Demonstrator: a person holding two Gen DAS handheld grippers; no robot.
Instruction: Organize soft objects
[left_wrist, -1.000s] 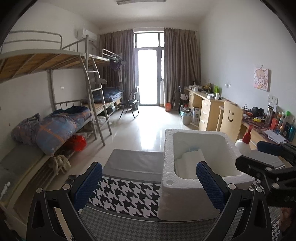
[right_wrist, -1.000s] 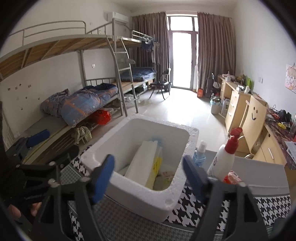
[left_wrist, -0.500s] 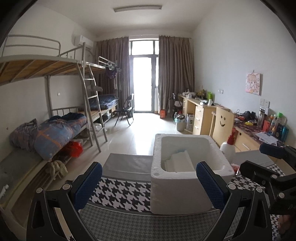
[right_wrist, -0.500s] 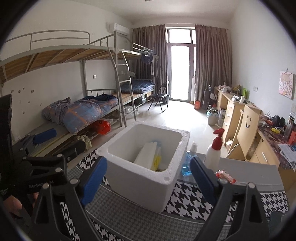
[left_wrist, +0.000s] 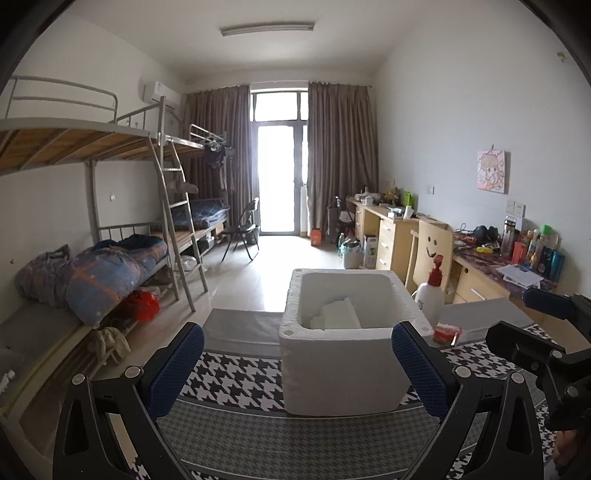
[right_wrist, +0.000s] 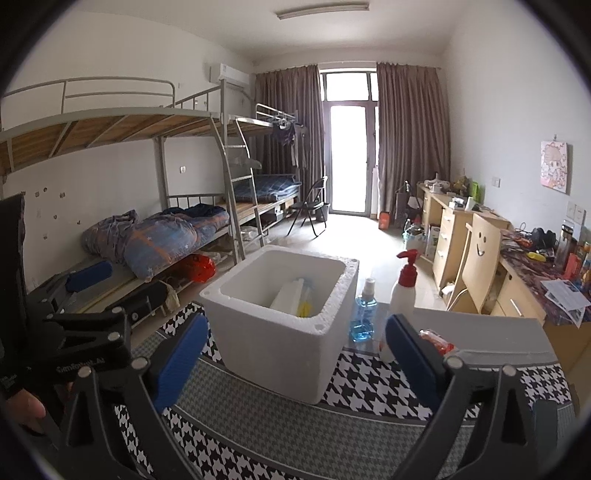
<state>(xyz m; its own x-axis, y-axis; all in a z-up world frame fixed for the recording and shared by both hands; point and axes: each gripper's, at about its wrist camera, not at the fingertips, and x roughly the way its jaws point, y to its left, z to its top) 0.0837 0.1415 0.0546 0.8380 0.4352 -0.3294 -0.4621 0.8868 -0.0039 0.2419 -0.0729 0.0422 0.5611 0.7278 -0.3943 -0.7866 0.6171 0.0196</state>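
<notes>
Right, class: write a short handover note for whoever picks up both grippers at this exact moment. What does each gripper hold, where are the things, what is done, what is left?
Left gripper: jaws wide apart, nothing between them.
Right gripper: jaws opening, nothing between them.
White foam box stands on the houndstooth cloth; white folded packs and a yellow one already lie inside.
Right of the box: blue spray bottle, red-pump white bottle, small red packet.
Left to do: probably the red packet, if it counts as soft; nothing else loose is visible.

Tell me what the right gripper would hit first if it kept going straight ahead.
Probably the white foam box, which sits centred just beyond the right gripper; nothing lies between its opening jaws.
</notes>
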